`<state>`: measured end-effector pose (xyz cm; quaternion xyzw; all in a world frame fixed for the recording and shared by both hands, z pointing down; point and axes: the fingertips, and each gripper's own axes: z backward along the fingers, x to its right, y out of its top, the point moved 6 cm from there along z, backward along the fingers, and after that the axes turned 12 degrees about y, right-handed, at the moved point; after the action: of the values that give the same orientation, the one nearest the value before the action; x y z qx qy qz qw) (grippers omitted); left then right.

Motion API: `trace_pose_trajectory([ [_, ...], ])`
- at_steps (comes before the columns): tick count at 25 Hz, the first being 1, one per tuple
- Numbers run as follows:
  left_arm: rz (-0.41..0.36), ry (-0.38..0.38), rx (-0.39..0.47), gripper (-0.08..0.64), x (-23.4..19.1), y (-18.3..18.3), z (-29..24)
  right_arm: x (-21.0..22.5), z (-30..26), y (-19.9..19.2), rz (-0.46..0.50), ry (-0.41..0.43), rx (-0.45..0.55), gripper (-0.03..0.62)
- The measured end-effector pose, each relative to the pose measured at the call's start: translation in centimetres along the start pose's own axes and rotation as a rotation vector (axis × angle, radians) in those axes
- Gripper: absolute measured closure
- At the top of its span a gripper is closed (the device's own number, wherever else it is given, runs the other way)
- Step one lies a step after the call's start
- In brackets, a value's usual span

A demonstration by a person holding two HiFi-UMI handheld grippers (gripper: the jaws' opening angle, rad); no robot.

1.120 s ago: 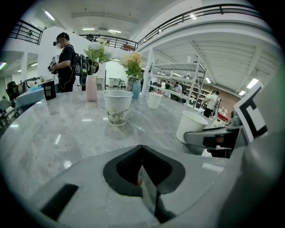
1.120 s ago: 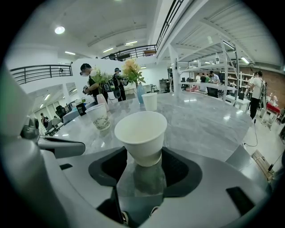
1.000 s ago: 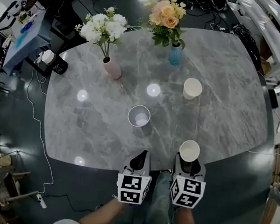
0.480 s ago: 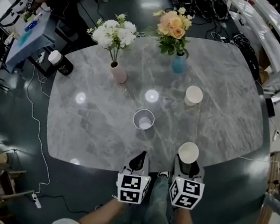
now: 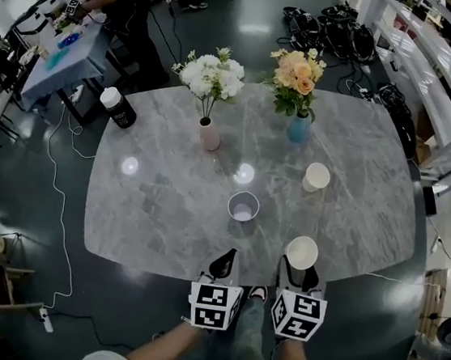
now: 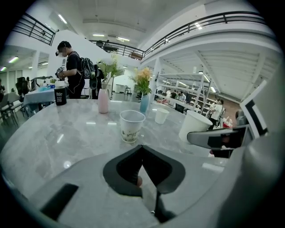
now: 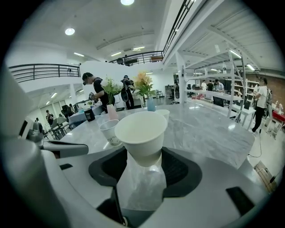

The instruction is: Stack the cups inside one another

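- While the left gripper has its jaws pressed together on nothing, the right gripper is clamped on the lower wall of the near cup, which is white, upright and mouth up.
- near cup: by the near edge of the table; whether it is lifted off the surface cannot be told; not yet nested.
- clear cup: upright near the table's middle, ahead and to the left of the near cup, apart from it; looks empty.
- far cup: white, upright, further back on the right, well apart from the other two.
- pink vase, blue vase: flowers in each, at the back, off the likely path.
- risk, tipping: the clear cup looks light and nothing steadies it; an off-centre descent would catch its rim and knock or slide it.
- risk, crushing: the wall under the jaws looks thin; a harder squeeze may buckle it, and a buckled cup would jam on the way in.
- risk, fit: which cup is wider cannot be told; the wrong order would leave one perched, not seated.
- risk, release: letting go high would let the cup bounce or lean.
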<state>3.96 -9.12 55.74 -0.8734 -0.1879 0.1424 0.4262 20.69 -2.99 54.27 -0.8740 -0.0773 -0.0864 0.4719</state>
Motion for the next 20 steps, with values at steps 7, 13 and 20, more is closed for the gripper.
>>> trace_pose_trajectory([
  [7, 0.024, 0.024, 0.034, 0.565, -1.1, 1.6, 1.3, -1.6, 0.1, 2.5, 0.041, 0.031, 0.022, 0.373],
  [13, 0.056, 0.053, 0.062, 0.565, -2.4, 2.7, 2.5, -3.4, -0.2, 4.4, 0.075, 0.07, 0.04, 0.373],
  [20, 0.077, 0.085, 0.085, 0.565, -3.7, 3.6, 3.4, -5.7, -1.2, 6.9, 0.115, 0.129, 0.067, 0.373],
])
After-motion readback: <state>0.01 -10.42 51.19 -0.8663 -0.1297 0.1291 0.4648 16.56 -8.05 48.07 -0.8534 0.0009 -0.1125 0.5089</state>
